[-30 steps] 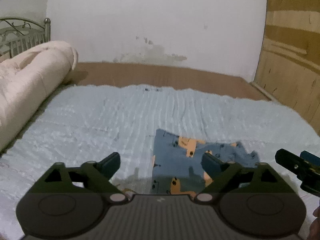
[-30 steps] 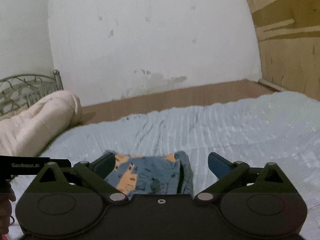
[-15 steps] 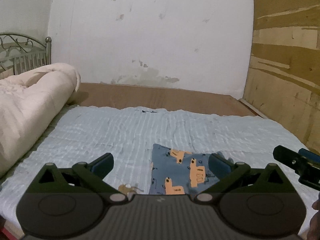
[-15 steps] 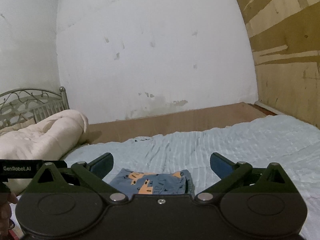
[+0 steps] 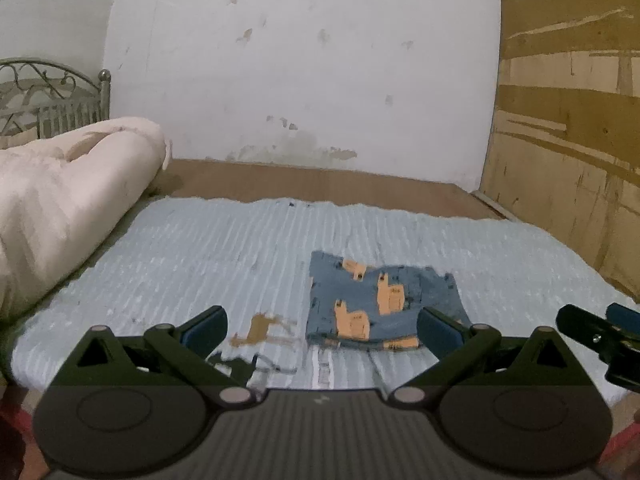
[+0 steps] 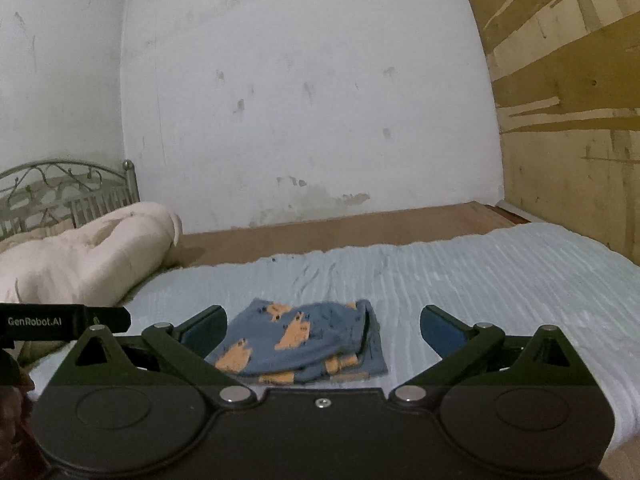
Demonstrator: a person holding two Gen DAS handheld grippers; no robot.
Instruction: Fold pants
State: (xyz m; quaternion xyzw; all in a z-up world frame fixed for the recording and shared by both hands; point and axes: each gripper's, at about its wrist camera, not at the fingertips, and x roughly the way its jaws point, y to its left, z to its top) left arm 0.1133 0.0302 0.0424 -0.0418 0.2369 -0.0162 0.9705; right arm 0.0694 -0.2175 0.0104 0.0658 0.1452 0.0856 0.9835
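Through my left wrist camera, the pants point(image 5: 380, 300) lie folded into a squarish blue bundle with orange animal prints, flat on the pale blue bedspread point(image 5: 224, 248), ahead and a little right of centre. The bundle runs slightly longer left to right; its neat straight edge faces left and its looser layered edge faces me. My left gripper point(image 5: 320, 326) has its fingers spread wide with nothing between them, short of the pants. My right gripper point(image 5: 600, 336) pokes in at the right edge. A rolled cream comforter point(image 5: 68, 200) lies along the left side, a metal headboard point(image 5: 52, 100) behind it, a stained white wall point(image 5: 304, 72) beyond the bed, and wood panelling point(image 5: 568, 140) on the right.

Through my right wrist camera, the pants point(image 6: 300, 340) sit centred ahead, stacked layers showing at the near and right edges. My right gripper point(image 6: 322, 328) is also spread wide and empty, apart from the cloth. The bedspread point(image 6: 480, 272) stretches right; my left gripper's body point(image 6: 64, 322) shows at left. No containers here that I can make out.
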